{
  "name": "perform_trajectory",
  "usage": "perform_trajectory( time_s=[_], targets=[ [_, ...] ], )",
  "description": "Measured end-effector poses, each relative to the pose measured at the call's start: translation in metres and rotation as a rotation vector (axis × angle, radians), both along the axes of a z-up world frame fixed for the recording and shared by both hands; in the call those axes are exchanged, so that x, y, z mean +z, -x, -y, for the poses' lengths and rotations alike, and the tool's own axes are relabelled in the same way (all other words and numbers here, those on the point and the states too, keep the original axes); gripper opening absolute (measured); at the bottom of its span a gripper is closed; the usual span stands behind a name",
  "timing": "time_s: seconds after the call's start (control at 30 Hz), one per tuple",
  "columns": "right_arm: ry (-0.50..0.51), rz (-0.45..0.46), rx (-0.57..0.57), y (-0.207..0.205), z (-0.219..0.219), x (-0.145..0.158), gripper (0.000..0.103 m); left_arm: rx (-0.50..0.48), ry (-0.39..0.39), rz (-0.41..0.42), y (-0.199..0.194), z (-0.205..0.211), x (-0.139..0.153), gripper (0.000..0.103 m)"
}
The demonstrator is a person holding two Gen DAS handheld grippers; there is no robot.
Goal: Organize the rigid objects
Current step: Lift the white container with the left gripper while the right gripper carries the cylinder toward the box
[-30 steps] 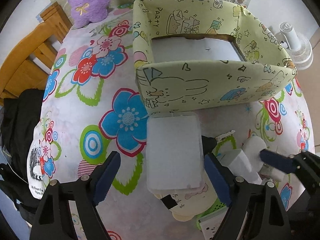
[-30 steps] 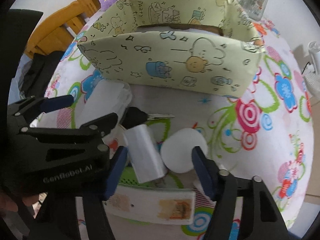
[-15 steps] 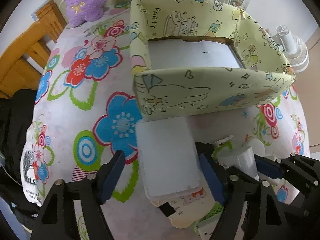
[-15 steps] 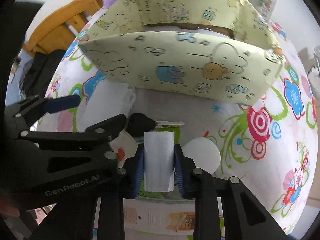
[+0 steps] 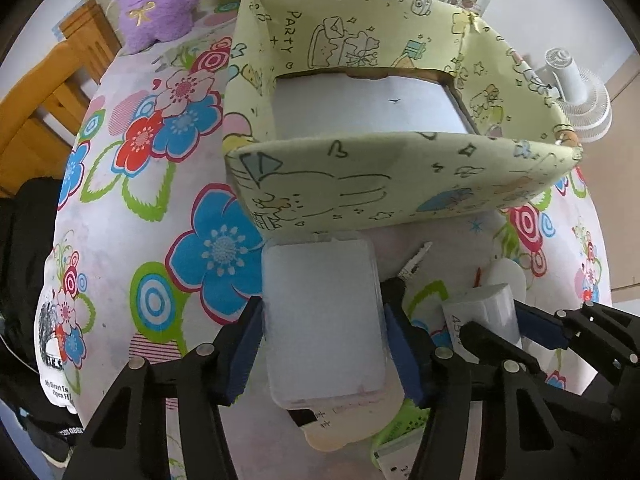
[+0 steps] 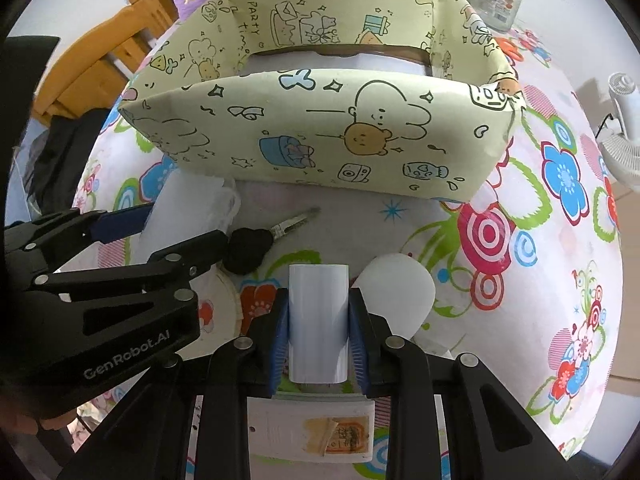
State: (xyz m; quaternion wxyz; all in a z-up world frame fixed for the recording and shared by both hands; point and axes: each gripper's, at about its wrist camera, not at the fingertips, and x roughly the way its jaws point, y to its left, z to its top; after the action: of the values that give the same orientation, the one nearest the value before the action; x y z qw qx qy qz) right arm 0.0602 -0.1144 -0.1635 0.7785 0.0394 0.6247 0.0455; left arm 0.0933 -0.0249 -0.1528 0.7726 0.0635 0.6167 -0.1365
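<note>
A home room is indicated — floral tablecloth [image 5: 132,184], purple plush toy [image 5: 154,0], wooden chair [image 5: 44,92], small white fan [image 5: 580,92] are seen.

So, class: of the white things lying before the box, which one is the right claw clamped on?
The upright white roll, pinched between blue pads; the round disc beside it lies free.

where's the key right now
In the right wrist view the key lies on the tablecloth, left of centre, between the box and the white roll.
</note>
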Motion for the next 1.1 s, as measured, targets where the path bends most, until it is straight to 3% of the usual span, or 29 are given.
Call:
perform_trajectory(
  time_s=[1.1],
  targets=[
    [0.037,0.192,-0.084,0.042,0.016,0.111,0.03,-0.022,0.095,0.218,0.044,-0.003,0.122,0.062]
  ],
)
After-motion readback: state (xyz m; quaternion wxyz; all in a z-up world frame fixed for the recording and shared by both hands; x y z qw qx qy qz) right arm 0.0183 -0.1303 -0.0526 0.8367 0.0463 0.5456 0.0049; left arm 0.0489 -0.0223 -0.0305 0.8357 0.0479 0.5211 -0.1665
